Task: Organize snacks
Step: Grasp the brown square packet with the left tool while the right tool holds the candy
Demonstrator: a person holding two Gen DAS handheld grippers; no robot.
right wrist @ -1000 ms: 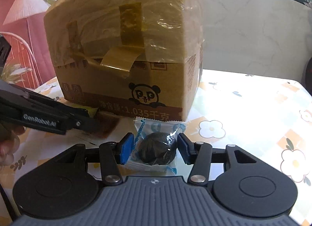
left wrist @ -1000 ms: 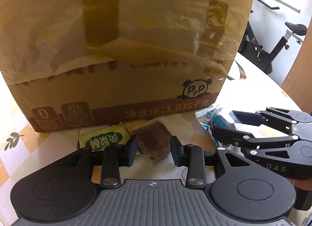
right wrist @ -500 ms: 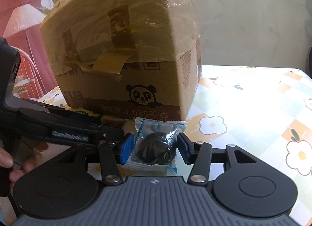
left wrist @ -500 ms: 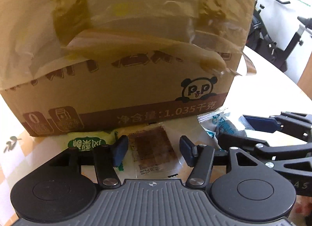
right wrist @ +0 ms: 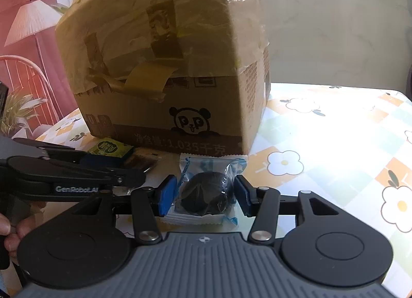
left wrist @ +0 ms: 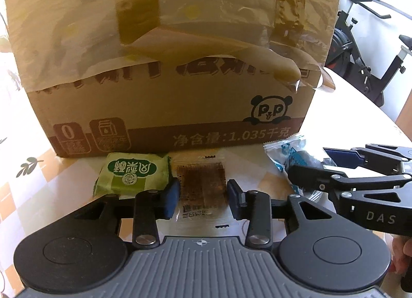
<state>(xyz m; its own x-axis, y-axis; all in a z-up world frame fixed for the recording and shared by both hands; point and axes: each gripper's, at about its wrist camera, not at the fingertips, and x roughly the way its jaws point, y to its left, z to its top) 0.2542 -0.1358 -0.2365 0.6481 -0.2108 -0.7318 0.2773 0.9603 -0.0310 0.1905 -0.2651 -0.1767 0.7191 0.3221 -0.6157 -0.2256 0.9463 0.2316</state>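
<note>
Facing the box filling your upper frames, your left gripper straddles the brown packet, right gripper the blue packet, both half-open.

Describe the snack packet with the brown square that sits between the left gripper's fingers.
The brown snack packet is a flat, clear plastic sachet with a dark brown textured square inside and black print on its near end. It lies flat on the flowered tablecloth, just before the cardboard box and beside the green packet. The left gripper straddles it, blue pads at its side edges; firm contact cannot be told.
</note>
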